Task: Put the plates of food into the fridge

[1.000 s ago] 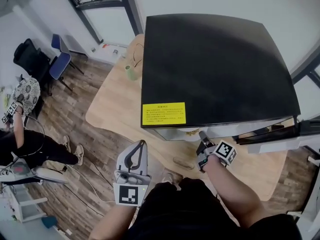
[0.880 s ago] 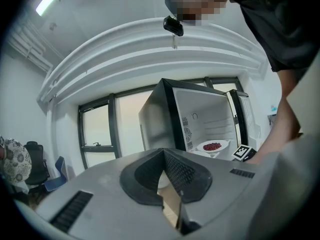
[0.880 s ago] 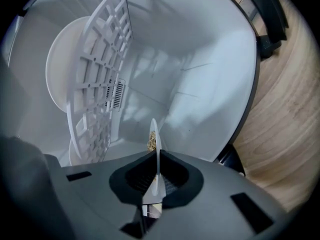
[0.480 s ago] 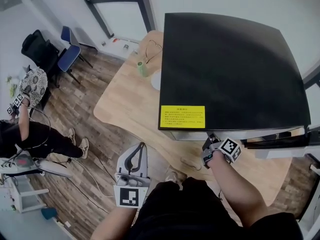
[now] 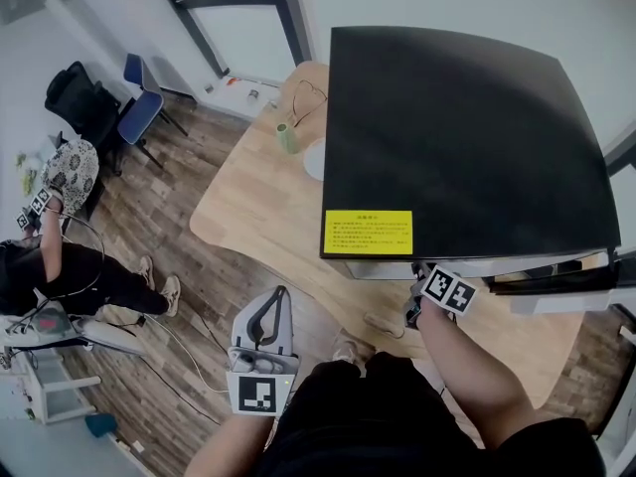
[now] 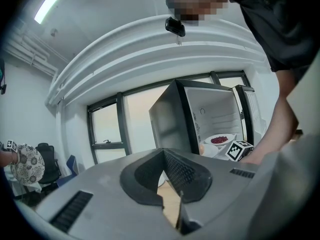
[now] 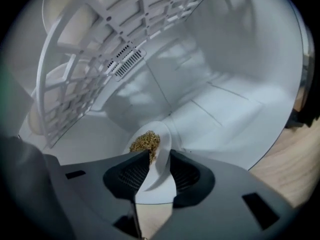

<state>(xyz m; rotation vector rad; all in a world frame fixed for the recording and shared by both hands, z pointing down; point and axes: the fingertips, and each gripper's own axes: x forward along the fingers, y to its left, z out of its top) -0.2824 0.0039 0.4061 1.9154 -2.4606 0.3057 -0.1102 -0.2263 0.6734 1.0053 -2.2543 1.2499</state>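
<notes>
The black-topped fridge (image 5: 457,137) stands on the wooden table (image 5: 258,207) with its door open. My right gripper (image 5: 417,278) reaches into it under the top edge. In the right gripper view a small white plate (image 7: 161,151) with brownish crumbly food (image 7: 145,141) lies on the white fridge floor below a wire shelf (image 7: 95,49). The plate's rim is between my right gripper's (image 7: 159,158) jaws, which are opening and stand apart. My left gripper (image 5: 278,301) hangs shut and empty off the table's near edge. The left gripper view shows another plate with red food (image 6: 220,140) inside the fridge.
A green cup (image 5: 286,137) and a white plate (image 5: 312,161), half hidden by the fridge, sit at the table's far side. The open fridge door (image 5: 561,284) juts out at right. A person (image 5: 50,256) and chairs (image 5: 134,97) are at left.
My right gripper has pushed farther in under the fridge's top edge. The left gripper has stayed where it was.
</notes>
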